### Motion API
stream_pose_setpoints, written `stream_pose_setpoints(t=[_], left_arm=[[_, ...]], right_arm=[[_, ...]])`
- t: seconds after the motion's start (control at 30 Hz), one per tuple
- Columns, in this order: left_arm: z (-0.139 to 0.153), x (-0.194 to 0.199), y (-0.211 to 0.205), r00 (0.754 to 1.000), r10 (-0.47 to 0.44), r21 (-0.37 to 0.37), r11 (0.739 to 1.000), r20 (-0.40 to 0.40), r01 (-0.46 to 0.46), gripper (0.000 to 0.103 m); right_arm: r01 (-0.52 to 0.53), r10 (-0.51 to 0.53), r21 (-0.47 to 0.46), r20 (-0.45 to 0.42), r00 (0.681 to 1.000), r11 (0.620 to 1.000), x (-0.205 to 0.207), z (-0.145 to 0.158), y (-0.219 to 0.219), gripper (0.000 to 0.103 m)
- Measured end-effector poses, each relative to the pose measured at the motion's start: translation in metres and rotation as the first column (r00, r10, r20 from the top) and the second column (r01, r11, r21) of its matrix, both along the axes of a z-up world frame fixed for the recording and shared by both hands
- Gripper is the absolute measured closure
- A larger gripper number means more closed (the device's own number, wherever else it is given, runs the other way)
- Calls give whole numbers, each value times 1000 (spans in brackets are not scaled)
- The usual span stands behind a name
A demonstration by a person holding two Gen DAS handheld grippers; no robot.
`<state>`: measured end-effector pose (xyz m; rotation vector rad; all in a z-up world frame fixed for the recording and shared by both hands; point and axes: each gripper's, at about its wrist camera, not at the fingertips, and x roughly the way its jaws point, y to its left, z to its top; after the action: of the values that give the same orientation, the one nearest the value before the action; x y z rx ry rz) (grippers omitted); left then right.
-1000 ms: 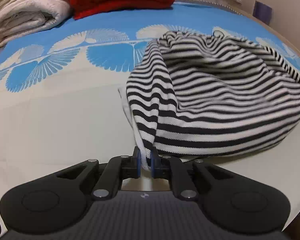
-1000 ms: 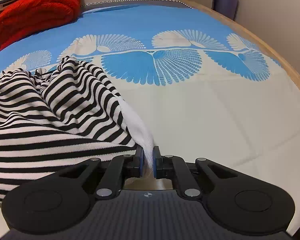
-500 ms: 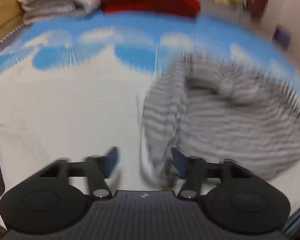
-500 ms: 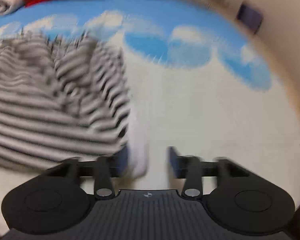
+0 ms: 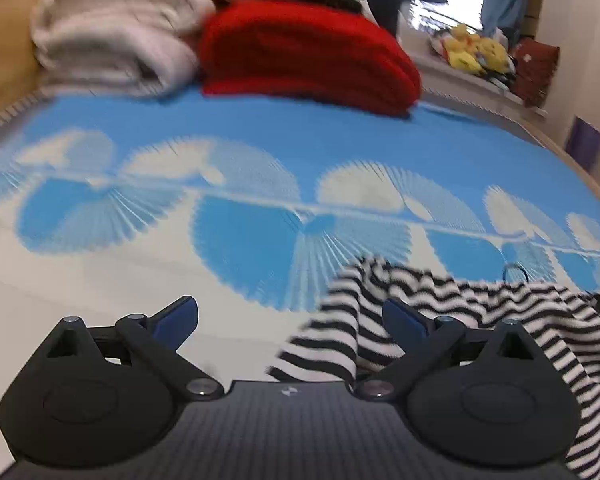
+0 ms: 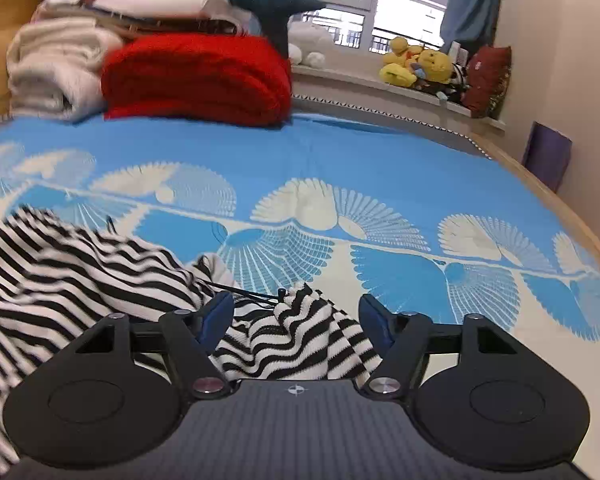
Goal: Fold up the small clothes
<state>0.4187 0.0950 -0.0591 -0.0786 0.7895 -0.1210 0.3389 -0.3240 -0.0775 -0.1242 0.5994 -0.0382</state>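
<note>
A black-and-white striped garment (image 5: 480, 320) lies crumpled on the blue and white bedspread (image 5: 260, 148). My left gripper (image 5: 290, 320) is open, and the garment's left edge lies between its jaws near the right finger. In the right wrist view the same garment (image 6: 80, 264) spreads to the left, and a bunched part of the garment (image 6: 296, 336) lies between the jaws of my open right gripper (image 6: 298, 316). Neither gripper holds the cloth.
A folded red blanket (image 6: 196, 76) and cream blankets (image 6: 52, 68) are stacked at the bed's far end. Plush toys (image 6: 420, 64) sit on the window sill. The bed's wooden edge (image 6: 560, 208) runs along the right. A purple item (image 6: 546, 160) leans on the wall.
Both grippers were shut on the garment's corners a second ago. Both have opened and let go. The cameras have tilted up and the garment now lies lower in both views.
</note>
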Motion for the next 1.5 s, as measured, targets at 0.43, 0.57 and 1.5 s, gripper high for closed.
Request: stream_pose_setpoints(t=[0.43, 0.57, 1.5], left_arm=[[-40, 34, -7, 989, -78, -112, 992, -123, 65, 74], [-42, 38, 17, 990, 64, -98, 992, -127, -77, 74], [-28, 31, 21, 986, 85, 9, 996, -142, -85, 11]], right_arm=[[-99, 93, 209, 37, 995, 973, 31, -4, -18, 100], [161, -190, 491, 8, 982, 856, 37, -10, -73, 99], [121, -84, 349, -118, 989, 929, 55, -25, -40, 41]])
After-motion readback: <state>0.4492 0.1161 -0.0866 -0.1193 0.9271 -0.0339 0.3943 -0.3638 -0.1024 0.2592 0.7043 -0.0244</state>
